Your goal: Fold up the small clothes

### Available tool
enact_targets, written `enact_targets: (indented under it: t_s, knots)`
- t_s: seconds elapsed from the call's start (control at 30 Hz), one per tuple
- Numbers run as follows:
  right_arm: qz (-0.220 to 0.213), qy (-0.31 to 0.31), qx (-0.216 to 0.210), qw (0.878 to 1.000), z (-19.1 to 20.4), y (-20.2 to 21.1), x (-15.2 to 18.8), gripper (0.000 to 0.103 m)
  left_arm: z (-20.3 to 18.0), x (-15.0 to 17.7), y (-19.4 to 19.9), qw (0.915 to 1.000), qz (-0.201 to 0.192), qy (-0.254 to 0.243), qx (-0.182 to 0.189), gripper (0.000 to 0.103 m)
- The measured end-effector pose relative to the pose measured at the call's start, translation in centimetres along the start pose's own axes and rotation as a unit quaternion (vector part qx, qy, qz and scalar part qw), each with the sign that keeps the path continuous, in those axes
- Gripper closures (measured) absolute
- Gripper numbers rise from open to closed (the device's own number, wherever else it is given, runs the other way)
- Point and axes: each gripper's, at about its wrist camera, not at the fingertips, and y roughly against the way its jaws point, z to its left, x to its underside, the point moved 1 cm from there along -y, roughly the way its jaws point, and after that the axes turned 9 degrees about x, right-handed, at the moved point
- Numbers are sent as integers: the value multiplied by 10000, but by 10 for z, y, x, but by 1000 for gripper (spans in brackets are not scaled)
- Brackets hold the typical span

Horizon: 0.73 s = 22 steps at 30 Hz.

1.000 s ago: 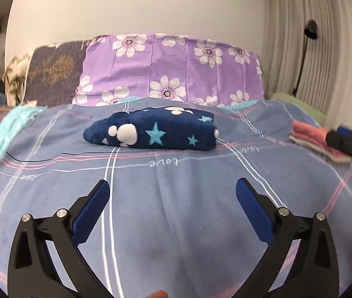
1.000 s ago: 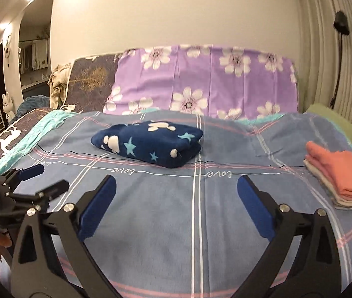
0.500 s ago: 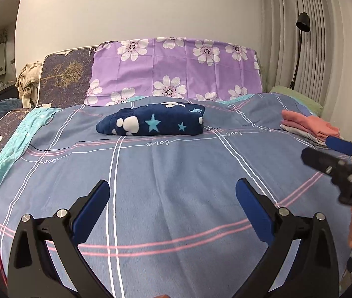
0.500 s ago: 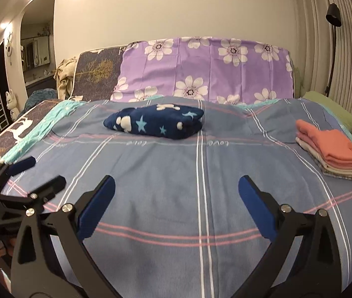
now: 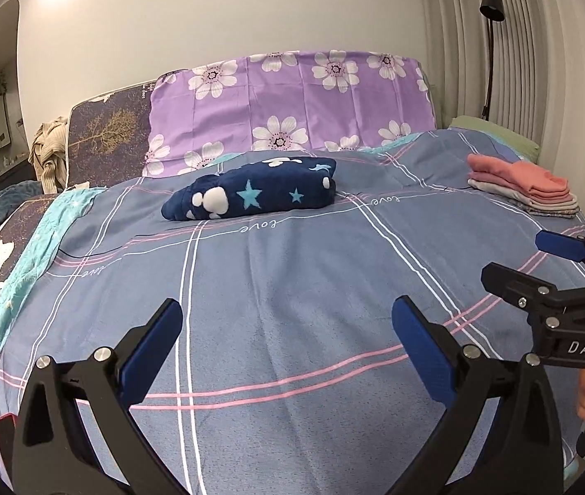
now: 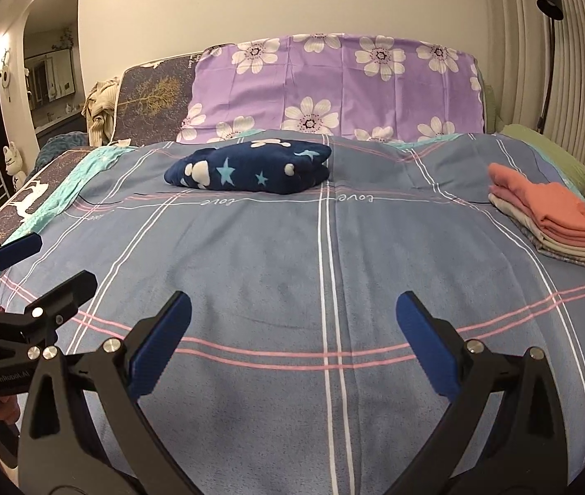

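Observation:
A folded navy garment with stars and white shapes (image 5: pixel 251 194) lies at the far middle of the bed; it also shows in the right wrist view (image 6: pixel 251 167). A stack of folded pink and beige clothes (image 5: pixel 525 183) sits at the right edge, also seen in the right wrist view (image 6: pixel 552 214). My left gripper (image 5: pixel 286 340) is open and empty over the near part of the bed. My right gripper (image 6: pixel 292 330) is open and empty beside it. Each gripper shows in the other's view: the right one (image 5: pixel 540 264) and the left one (image 6: pixel 32 264).
The blue plaid bedspread (image 5: pixel 292 280) covers the bed. A purple flowered pillow (image 5: pixel 292 103) and a dark patterned cushion (image 5: pixel 106 136) stand at the headboard. A teal blanket (image 5: pixel 24 280) lies along the left edge. A black lamp (image 6: pixel 550 49) stands at the right by the curtain.
Both grippers have pulled back from the navy garment toward the near edge of the bed and risen. Both stay open and empty. The clothes have not moved.

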Motion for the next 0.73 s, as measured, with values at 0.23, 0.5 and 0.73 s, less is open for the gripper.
enact_targets:
  t_s: [0.23,0.5,0.73]
  knots:
    - [77,1,-12,10000,-1,-4,1,2,-3,4,-4,9999,125,-6,-40,2]
    - [96,84,34,9999,1,-7,2,2,-7,7,-5,9998,173,-40,21,2]
    - [99,54,111,9999,-2,-9,2,2,-7,7,-6,9998,187,-37,29,2]
